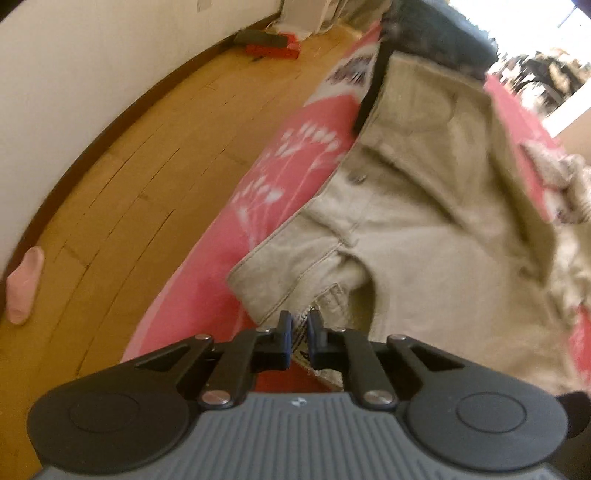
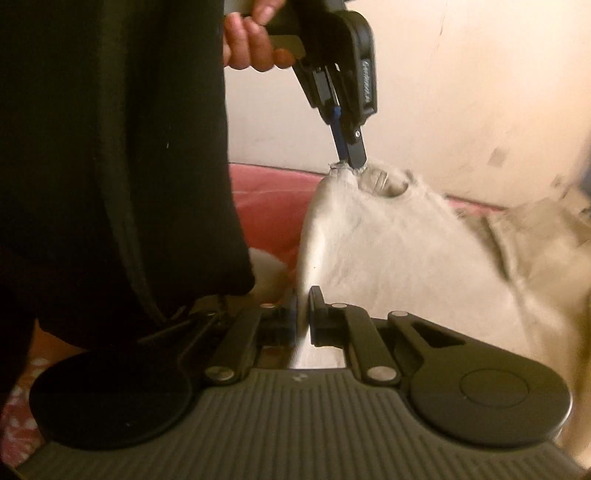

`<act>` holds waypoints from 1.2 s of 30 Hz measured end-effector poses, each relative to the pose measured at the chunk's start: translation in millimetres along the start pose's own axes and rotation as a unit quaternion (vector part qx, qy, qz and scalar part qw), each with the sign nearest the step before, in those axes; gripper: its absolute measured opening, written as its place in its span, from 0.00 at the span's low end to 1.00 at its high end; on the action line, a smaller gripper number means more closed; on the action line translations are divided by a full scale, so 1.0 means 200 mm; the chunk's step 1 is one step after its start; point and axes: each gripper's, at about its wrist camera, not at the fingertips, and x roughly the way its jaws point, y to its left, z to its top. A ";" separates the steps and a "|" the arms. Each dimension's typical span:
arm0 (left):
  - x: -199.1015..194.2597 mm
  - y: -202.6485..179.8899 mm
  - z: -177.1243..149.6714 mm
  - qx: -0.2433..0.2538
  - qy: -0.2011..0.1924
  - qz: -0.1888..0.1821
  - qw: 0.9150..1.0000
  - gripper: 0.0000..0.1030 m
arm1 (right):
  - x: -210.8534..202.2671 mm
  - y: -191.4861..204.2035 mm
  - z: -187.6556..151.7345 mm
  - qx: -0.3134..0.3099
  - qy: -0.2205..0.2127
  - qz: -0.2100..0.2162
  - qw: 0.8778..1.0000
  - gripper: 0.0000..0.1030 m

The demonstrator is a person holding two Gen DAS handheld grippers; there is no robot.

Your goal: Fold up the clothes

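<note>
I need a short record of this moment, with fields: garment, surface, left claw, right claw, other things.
garment: beige trousers, partly lifted off the bed
surface: red bedcover with white flower print
left claw: shut on a trouser edge, seen pulling the cloth up in the right wrist view
right claw: shut on a fold of the same trousers
other things: wooden floor; pink item by the wall; dark clothing at the far end of the bed
</note>
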 end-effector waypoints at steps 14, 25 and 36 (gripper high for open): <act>0.03 -0.07 0.16 0.113 -0.095 0.060 0.987 0.32 | -0.07 -0.32 -0.07 0.230 -0.029 0.105 0.967 0.30; 0.31 -0.54 0.41 0.189 -0.148 -0.032 0.970 0.40 | -0.51 -0.69 -0.46 0.424 -0.037 -0.115 0.898 0.31; 0.54 -1.12 0.45 0.248 -0.155 -0.125 0.948 0.44 | -1.44 -0.95 -1.31 0.633 -0.133 -0.458 0.610 0.49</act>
